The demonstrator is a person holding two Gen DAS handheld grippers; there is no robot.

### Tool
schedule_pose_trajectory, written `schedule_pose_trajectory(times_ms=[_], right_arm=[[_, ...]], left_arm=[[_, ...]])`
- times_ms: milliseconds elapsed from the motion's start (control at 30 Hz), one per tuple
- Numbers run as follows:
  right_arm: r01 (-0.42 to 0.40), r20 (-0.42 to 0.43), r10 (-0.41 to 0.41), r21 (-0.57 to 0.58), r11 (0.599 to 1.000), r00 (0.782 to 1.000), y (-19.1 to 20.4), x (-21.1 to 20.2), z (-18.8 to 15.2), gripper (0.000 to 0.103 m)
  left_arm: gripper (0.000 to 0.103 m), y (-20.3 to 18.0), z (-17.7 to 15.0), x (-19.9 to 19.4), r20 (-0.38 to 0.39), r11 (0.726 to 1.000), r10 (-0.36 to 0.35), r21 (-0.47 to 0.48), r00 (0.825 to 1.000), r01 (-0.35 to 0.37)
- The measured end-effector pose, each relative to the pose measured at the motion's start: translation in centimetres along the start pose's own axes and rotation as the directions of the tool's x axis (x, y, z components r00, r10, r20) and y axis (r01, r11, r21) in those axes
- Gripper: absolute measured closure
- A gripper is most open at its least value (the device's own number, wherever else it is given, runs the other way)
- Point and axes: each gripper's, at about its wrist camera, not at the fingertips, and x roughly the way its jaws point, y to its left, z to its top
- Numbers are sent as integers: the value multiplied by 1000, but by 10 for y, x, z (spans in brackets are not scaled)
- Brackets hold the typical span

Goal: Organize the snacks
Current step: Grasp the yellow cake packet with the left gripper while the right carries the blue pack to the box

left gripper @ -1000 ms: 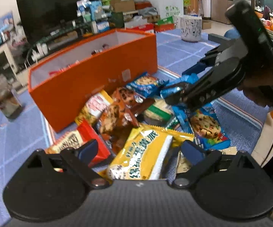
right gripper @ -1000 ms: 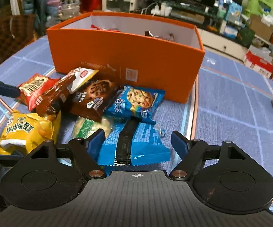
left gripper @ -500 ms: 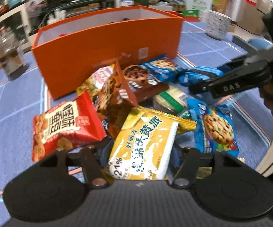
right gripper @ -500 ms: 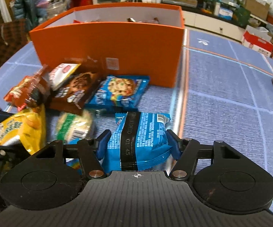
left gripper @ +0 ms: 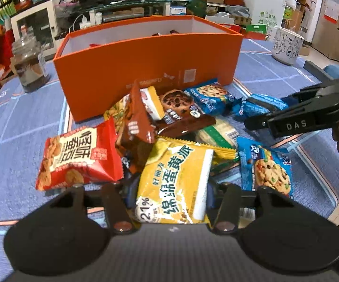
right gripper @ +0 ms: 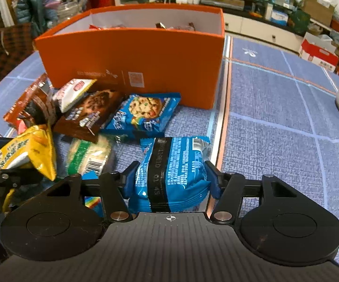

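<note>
Blue woven cloth (right gripper: 275, 108) covered the worktop. Left hand-held gripper (left gripper: 173, 188) was clamped on a yellow foil egg-pie packet (left gripper: 176, 178); right hand-held gripper (right gripper: 169, 178) squeezed a blue plastic biscuit packet (right gripper: 171, 169). At 12 o'clock beyond both lay a heap of loose snack packets (left gripper: 169, 112), and behind it stood an open orange cardboard box (right gripper: 134, 54) with snacks inside.
</note>
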Motion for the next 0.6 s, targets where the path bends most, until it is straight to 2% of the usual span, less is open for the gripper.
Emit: schedule_pose_trajectory(times_ms=[300, 600], right_arm=[[-7, 46, 10, -56, 998, 999, 12, -23, 2, 62], [-11, 74, 14, -38, 999, 997, 6, -32, 4, 62]], left_arm=[[54, 0, 1, -5, 4, 1000, 11, -9, 1000, -11], [55, 1, 7, -24, 65, 999, 41, -26, 997, -39]])
